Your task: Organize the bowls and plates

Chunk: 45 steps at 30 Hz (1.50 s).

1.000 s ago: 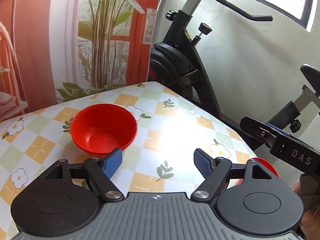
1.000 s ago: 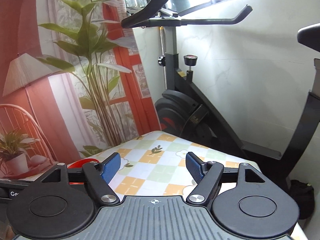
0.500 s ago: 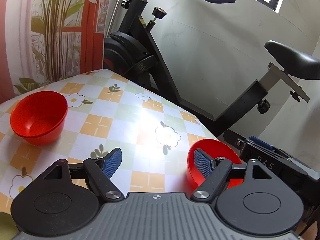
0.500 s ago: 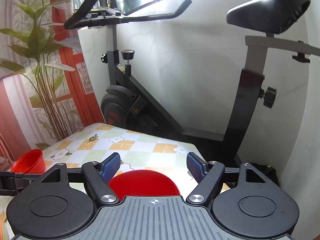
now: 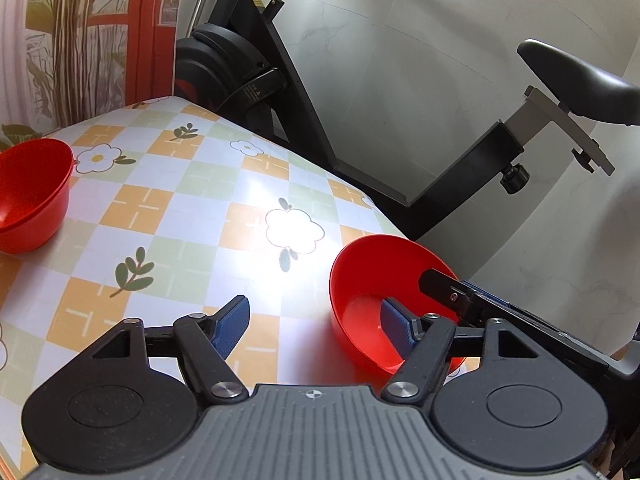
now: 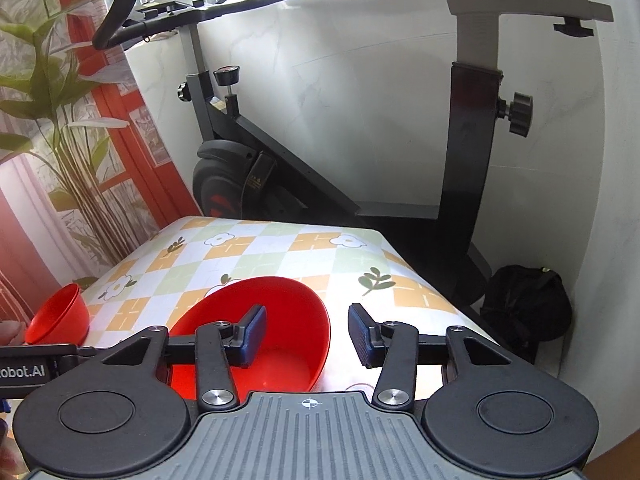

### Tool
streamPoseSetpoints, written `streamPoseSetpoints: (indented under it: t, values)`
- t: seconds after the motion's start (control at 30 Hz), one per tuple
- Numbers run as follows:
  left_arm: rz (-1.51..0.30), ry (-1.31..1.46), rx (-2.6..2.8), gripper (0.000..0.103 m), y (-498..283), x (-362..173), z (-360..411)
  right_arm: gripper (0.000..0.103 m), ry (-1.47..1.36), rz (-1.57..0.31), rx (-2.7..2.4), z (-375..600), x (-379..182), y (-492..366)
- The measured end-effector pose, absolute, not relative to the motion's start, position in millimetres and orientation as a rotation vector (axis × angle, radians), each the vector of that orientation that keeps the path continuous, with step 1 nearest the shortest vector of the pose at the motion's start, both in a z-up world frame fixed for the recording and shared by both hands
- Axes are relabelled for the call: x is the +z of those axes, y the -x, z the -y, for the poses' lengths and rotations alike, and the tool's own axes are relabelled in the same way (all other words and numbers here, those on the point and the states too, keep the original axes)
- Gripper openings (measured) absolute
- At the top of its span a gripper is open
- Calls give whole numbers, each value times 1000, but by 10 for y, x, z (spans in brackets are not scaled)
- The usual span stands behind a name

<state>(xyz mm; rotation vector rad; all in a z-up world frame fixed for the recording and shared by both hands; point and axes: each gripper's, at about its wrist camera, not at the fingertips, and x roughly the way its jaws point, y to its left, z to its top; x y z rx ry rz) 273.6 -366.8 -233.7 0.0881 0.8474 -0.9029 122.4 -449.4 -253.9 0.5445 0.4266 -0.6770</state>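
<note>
Bowls, two, red, on checked floral tabletop (image 5: 168,208). Near bowl (image 5: 372,280) upright by right tabletop edge; far bowl (image 5: 28,196) well apart at left, also upright. Left hand-held gripper (image 5: 314,318) released, pads spread wide, right pad over near bowl's rim, left pad above bare tabletop. Right hand-held gripper (image 6: 306,334) likewise released, straddling near bowl's (image 6: 280,320) right wall: left pad inside, right pad outside; contact with the wall unclear. Far bowl (image 6: 60,316) at left edge of right wrist view. Black exercise bike (image 6: 472,152) against white wall behind tabletop (image 6: 280,248); plant-print curtain (image 5: 80,32) at left.
</note>
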Motion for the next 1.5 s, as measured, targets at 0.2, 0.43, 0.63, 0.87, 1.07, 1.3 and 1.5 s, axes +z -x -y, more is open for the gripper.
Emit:
streamPoseSetpoints:
  t: [0.2, 0.43, 0.63, 0.87, 1.07, 1.3, 1.5]
  values:
    - [-890, -70, -910, 62, -2769, -2424, 3691, 28, -547, -440, -657, 4481, -2563, -1242]
    - [-957, -11, -911, 39, -2821, -2552, 3701, 15, -548, -457, -639, 4458, -2578, -1286]
    - [-959, -4, -907, 28, -2799, -2558, 3616, 9, -534, -463, -595, 4395, -2548, -1344]
    - [-977, 26, -858, 27, -2784, -2503, 3461, 9, -510, -474, -553, 4281, -2467, -1436]
    - [-961, 47, -822, 27, -2763, -2443, 3289, 9, -494, -487, -511, 4170, -2408, -1522]
    - [-919, 78, -772, 27, -2783, -2297, 3032, 9, -483, -501, -449, 3987, -2309, -1656]
    - [-919, 158, -714, 27, -2849, -2209, 2745, 9, -480, -504, -381, 3807, -2195, -1824]
